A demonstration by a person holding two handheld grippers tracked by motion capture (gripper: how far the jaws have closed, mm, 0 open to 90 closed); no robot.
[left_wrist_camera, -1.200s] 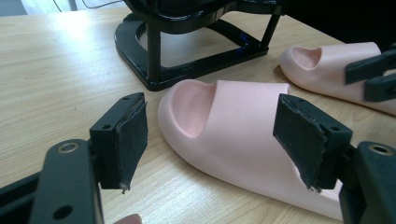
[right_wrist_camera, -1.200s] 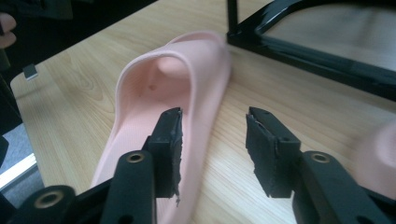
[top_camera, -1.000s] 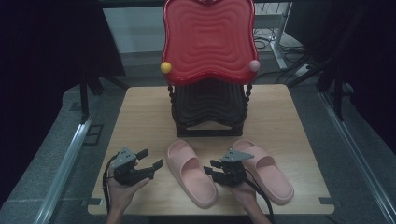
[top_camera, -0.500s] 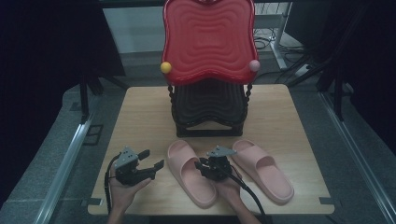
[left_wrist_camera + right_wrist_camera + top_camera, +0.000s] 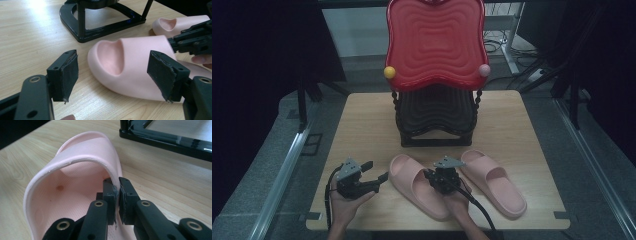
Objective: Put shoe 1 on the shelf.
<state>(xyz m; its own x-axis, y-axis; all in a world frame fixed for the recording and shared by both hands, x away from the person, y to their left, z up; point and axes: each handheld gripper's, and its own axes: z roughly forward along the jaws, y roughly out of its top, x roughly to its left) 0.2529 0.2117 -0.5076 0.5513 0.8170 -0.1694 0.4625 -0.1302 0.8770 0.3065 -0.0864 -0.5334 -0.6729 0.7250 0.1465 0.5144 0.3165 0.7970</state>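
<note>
High view: right gripper (image 5: pixel 438 178) sits on the left pink slipper (image 5: pixel 416 184), 2nd slipper (image 5: pixel 494 182) just beside; left gripper (image 5: pixel 374 172) hovers nr table (image 5: pixel 362 125) edge. Left gripper view: jaws wide open, nothing btwn pads. Right gripper view: jaws have just been closing, now pinch slipper's strap edge.

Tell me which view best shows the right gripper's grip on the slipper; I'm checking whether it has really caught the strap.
The right gripper view: the right gripper has just closed its pads on the strap edge of the left pink slipper. The high view shows that gripper over the slipper, contact hidden. The left gripper view catches only its body.
</note>
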